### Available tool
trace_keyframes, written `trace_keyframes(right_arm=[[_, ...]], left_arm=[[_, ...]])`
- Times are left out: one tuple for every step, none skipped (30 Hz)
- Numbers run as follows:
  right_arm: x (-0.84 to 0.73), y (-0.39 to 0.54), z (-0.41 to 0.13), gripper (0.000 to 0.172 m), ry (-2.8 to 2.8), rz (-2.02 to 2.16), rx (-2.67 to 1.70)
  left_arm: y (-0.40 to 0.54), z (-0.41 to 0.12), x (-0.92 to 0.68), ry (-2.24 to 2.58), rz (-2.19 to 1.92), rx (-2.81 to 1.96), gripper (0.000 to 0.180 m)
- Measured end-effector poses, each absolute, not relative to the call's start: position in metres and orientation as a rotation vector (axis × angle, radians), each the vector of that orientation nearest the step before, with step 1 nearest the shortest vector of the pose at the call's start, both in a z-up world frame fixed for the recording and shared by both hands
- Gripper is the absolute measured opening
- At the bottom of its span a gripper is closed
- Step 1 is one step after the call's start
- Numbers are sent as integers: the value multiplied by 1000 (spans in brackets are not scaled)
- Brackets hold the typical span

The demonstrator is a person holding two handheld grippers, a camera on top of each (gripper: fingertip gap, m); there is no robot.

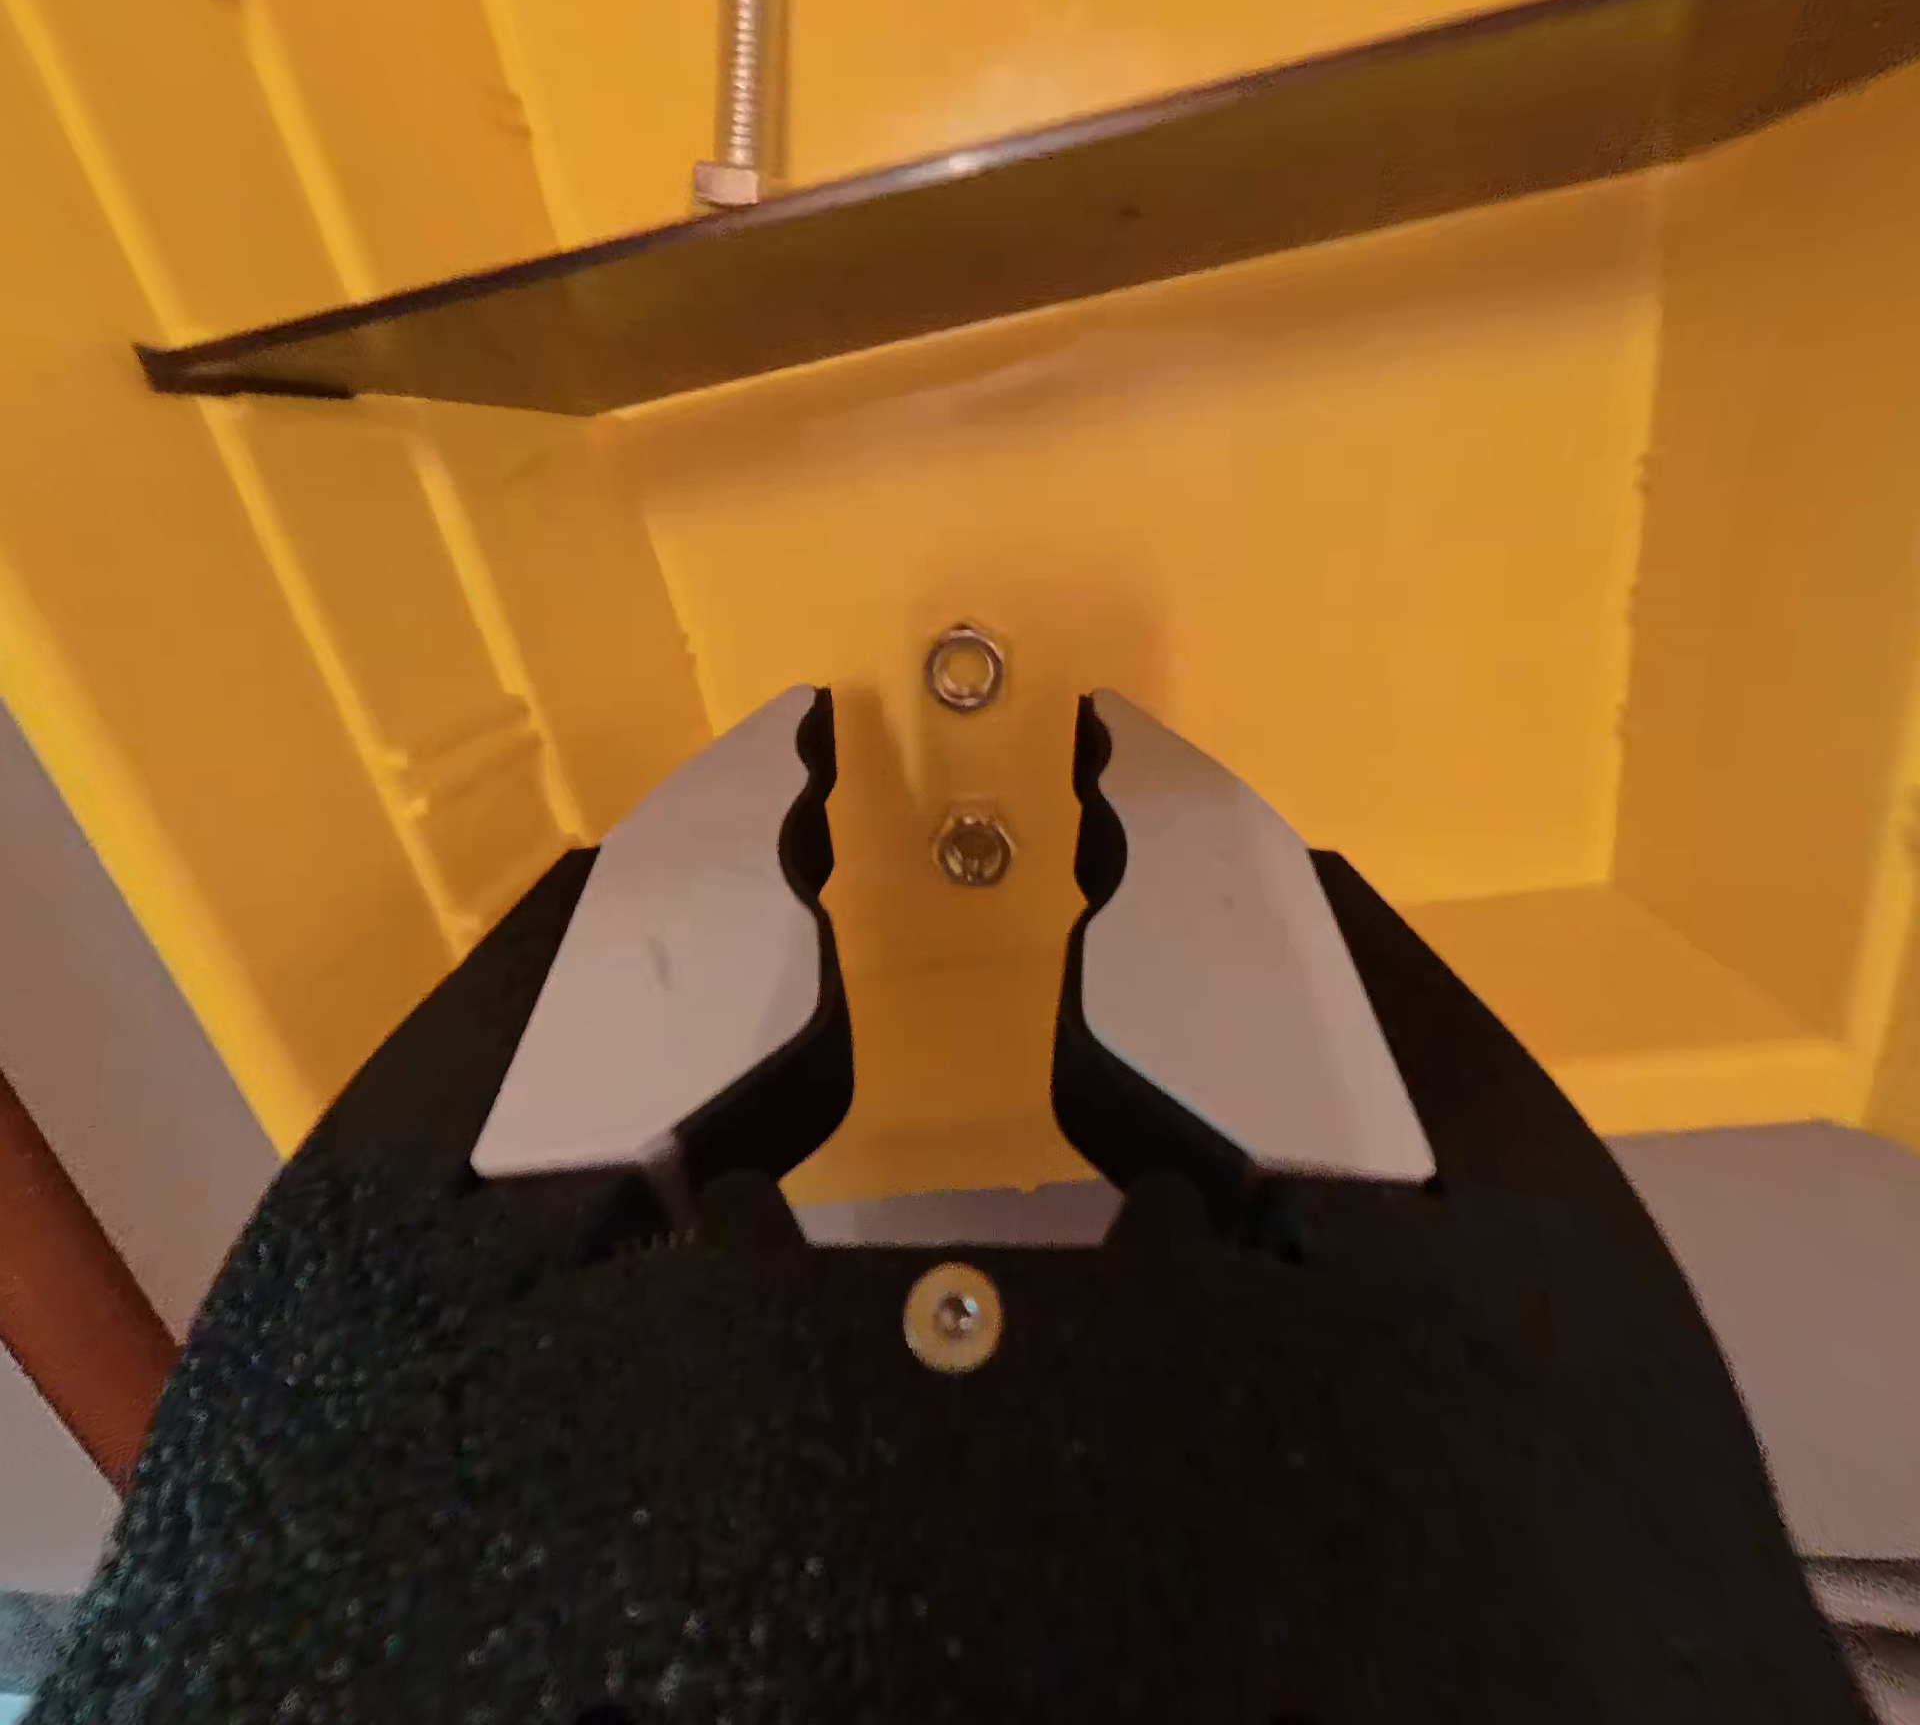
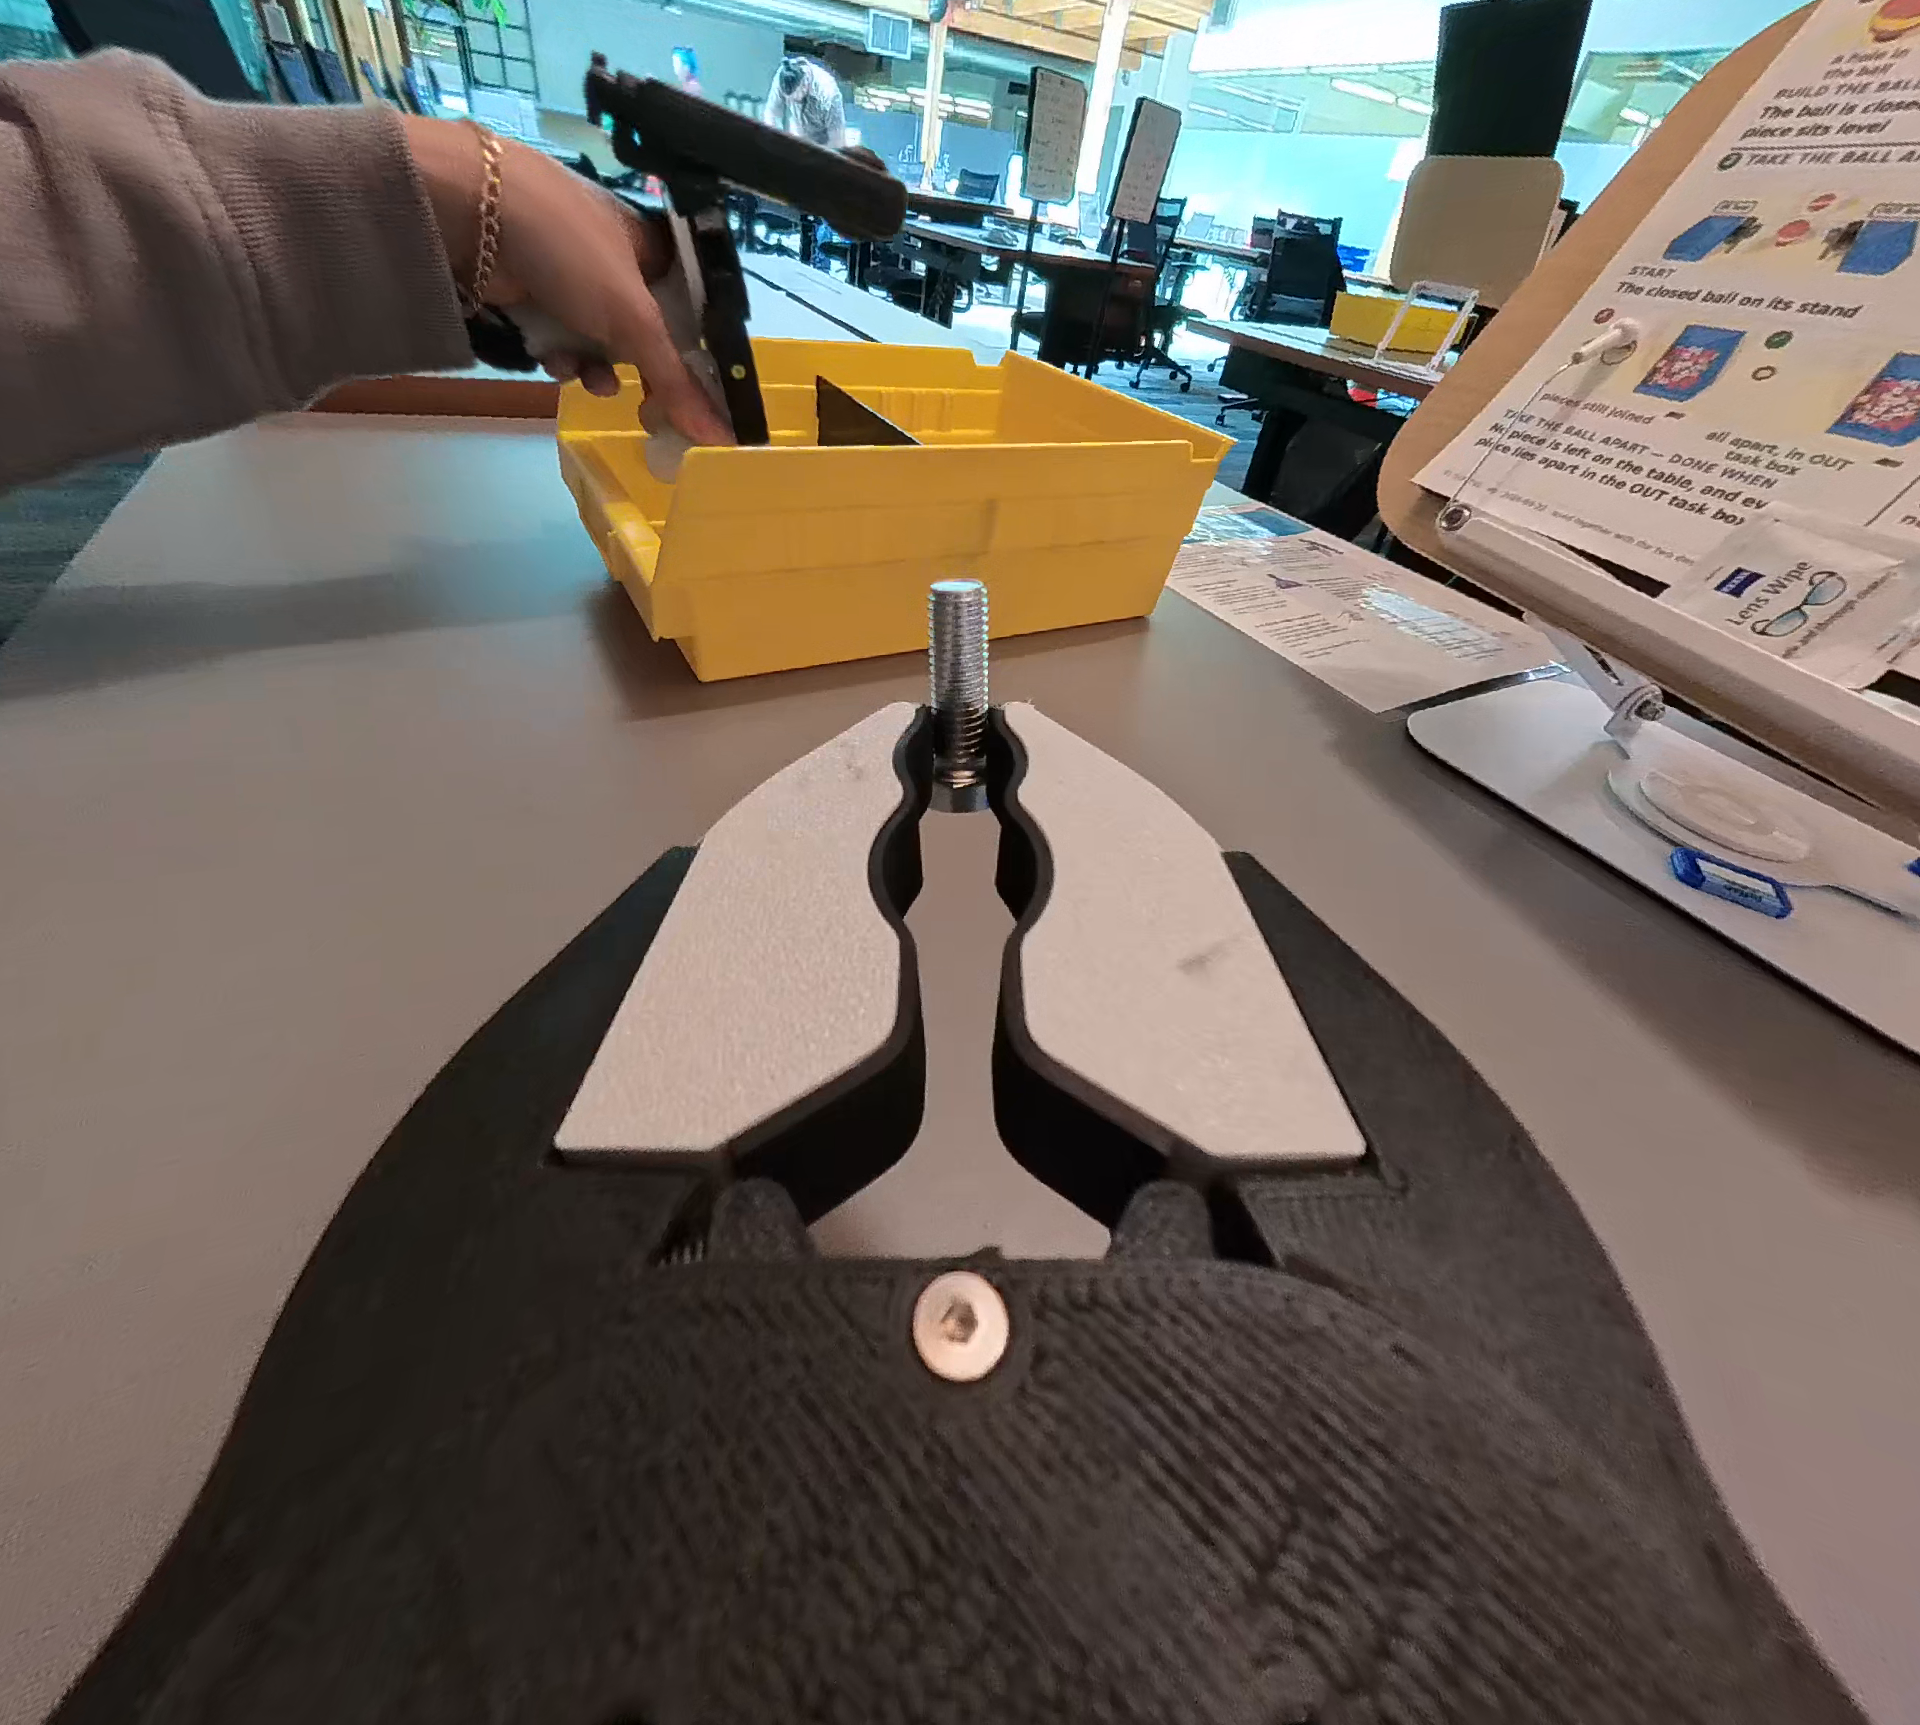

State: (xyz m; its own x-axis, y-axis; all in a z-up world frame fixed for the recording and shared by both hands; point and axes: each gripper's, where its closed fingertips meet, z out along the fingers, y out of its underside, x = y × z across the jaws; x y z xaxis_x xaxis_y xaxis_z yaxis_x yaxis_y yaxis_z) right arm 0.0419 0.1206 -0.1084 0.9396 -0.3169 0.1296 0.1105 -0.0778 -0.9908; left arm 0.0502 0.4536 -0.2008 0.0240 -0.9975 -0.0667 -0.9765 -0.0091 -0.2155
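Right gripper [image 2: 958,730] is clenched on a silver bolt [image 2: 958,647]: both black pads press the lower threads just above the head, shank sticking out past the tips, pointing away from the wrist.

Handling, my read: steel bolt, rigid, dense for its size, not fragile. Threads give the pads bite, so slip along the axis looks unlikely; rolling about its own axis is the likelier failure. Best hold is where it is now, low on the shank in the pad notch, head behind the tips.

Looks: bright zinc-type finish, full thread, flat end face, head mostly hidden between the pads.

Left gripper [image 1: 956,709] is released, nothing between the pads. It sits inside the yellow bin [image 2: 935,553], tips aimed at the bin floor. Two small hex nuts [image 1: 966,662] lie there: one just ahead of the tips, the other [image 1: 971,849] framed in the gap, neither touched. Above the jaws a dark flat plate [image 1: 935,273] runs across, and a second bolt [image 1: 743,65] stands head-down just behind its far edge, up and left of the jaws.

Beyond the right jaws, well apart: the bin on the grey table [image 2: 312,792]; a document stand [image 2: 1662,325] off to the right.
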Motion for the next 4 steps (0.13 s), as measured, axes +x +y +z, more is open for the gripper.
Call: trace_keyframes(right_arm=[[42, 121, -109, 9, 164, -354, -1611], [42, 121, -109, 9, 164, -348, -1613], [42, 121, -110, 9, 164, -347, -1614], [42, 121, -110, 9, 165, -348, -1614]], left_arm=[[454, -203, 52, 2049, -166, -2115, 42], [456, -206, 52, 2045, -160, -2142, 40], [457, -209, 51, 2048, -136, -2163, 40], [459, -213, 49, 2056, -107, -2177, 40]])
